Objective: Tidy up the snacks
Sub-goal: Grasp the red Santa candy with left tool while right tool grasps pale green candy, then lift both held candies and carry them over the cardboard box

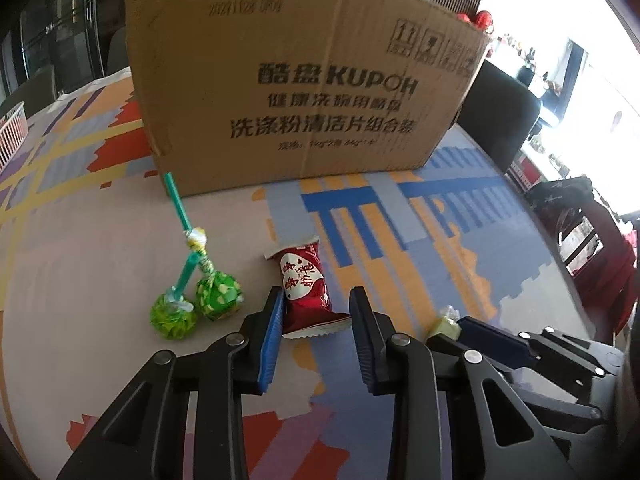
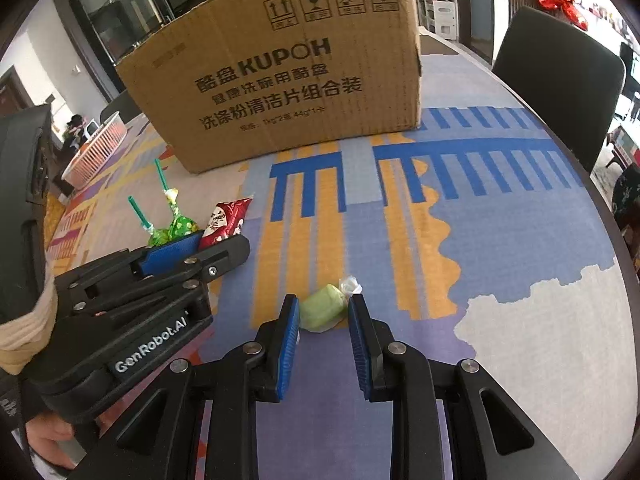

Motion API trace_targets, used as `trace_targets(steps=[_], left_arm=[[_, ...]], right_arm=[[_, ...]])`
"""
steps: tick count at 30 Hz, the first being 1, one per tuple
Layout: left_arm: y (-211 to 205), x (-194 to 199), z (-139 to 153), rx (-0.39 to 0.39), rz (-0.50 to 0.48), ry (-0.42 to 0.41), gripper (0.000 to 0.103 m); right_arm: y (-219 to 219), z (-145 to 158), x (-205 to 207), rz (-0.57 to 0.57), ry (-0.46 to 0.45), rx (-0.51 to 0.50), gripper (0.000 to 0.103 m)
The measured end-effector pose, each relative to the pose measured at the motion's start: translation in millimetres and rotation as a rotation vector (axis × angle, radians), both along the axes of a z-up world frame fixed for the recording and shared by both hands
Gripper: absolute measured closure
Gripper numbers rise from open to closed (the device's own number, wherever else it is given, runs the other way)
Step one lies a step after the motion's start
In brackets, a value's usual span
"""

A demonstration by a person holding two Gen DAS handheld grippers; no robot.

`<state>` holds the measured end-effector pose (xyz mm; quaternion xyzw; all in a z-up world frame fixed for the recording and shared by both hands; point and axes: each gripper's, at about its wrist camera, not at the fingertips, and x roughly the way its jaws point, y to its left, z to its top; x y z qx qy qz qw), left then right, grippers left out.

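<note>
A table (image 2: 520,312) covered by a cloth patterned in blue, orange, lilac and grey is shown from two hand-held grippers. Toward its far edge a large brown cardboard box (image 2: 280,80) with printed black lettering stands upright; its inside cannot be seen, so what it holds cannot be told. At the far left corner a white slatted basket (image 2: 96,148) is glimpsed, its contents hidden too. In front of the box, nearer the left edge, two green-wrapped lollipops (image 1: 196,300) on teal sticks lie touching each other. Just beside them a red snack packet (image 1: 306,292) with a white heart lies flat, set between the blue pads of the left gripper (image 1: 316,304); the jaws are narrowed around it, one pad seeming to touch it and a slight gap showing at the other, so a firm pinch cannot be confirmed. Nearer the right edge a small pale green wrapped candy (image 2: 323,306) with a twisted clear end lies between the pads of the right gripper (image 2: 323,312), whose jaws are nearly closed around it, with contact not clearly seen. The step in hand is judged to be grasping both snacks. It would be done well if each item were kept centred between the pads, squeezed only lightly so the wrappers are not crushed, and lifted straight up before being carried toward the box.
</note>
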<state>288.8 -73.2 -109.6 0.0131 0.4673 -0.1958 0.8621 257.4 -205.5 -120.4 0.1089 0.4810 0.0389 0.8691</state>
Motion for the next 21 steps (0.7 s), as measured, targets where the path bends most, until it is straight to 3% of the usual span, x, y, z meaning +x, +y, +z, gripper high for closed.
trace_targets(steps=[6,21], left_arm=[[-3,-9,9,0.029,-0.002,-0.017,0.07],[7,-32,23,-0.004,0.005,-0.049,0.071]], right_arm=[[-7,6,-4,-0.01,-0.015,0.001,0.077],[-8,19,-18,-0.005,-0.05,-0.005,0.077]])
